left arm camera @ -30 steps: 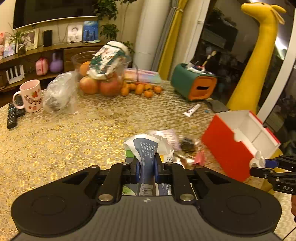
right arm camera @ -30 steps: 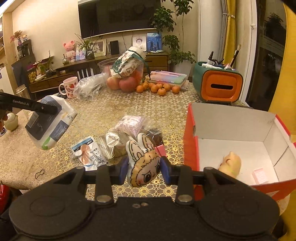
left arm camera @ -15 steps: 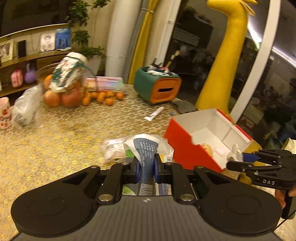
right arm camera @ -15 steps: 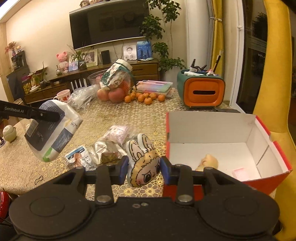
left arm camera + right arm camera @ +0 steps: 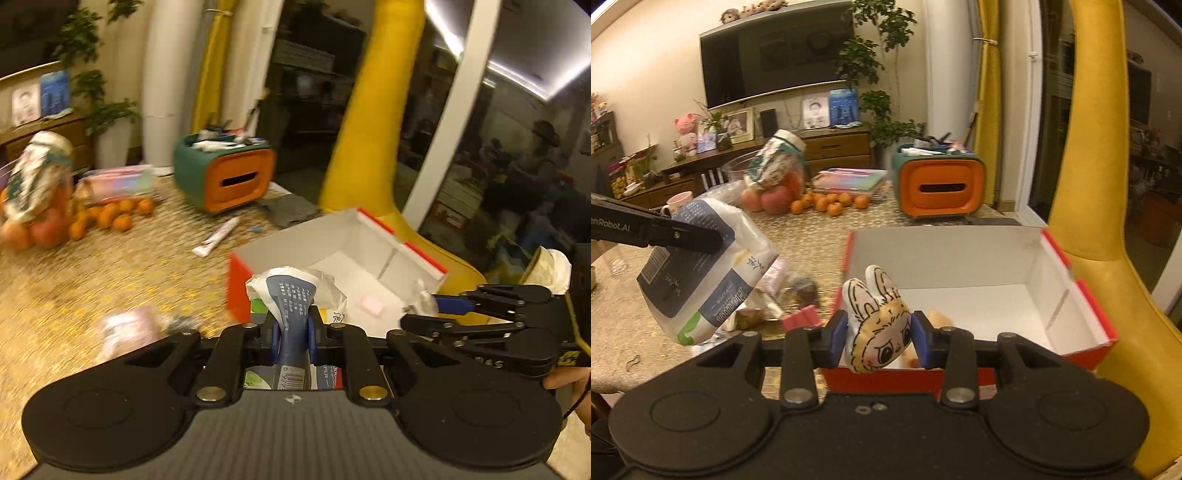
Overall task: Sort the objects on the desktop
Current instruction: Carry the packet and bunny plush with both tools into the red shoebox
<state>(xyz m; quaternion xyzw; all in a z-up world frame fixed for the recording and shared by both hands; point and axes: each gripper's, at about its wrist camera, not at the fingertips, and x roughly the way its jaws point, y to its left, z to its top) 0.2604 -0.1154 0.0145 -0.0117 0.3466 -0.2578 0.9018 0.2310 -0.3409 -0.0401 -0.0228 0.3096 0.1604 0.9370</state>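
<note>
My left gripper [image 5: 291, 338] is shut on a white and navy tissue pack [image 5: 293, 295], held in the air beside the red box's left wall; the pack also shows in the right wrist view [image 5: 701, 273]. My right gripper [image 5: 877, 341] is shut on a small plush bunny-eared doll [image 5: 877, 328], held just over the near wall of the open red box [image 5: 1071, 306]. The box [image 5: 369, 236] has a white inside with a pink item [image 5: 373, 304] and a yellowish toy [image 5: 940, 317] in it. The right gripper also shows at the right of the left wrist view [image 5: 428, 314].
Loose packets [image 5: 798, 291] lie on the gold-patterned table [image 5: 74, 288] left of the box. A green and orange organiser [image 5: 938, 184], oranges [image 5: 831, 201], a fruit bowl [image 5: 775, 181], a tube [image 5: 218, 236] and a mug [image 5: 677, 203] stand farther back. A yellow giraffe figure [image 5: 1089, 184] rises behind the box.
Both grippers have moved right toward the red box with their loads. The tissue pack now hangs by the box's left wall and the doll is over its near wall.
</note>
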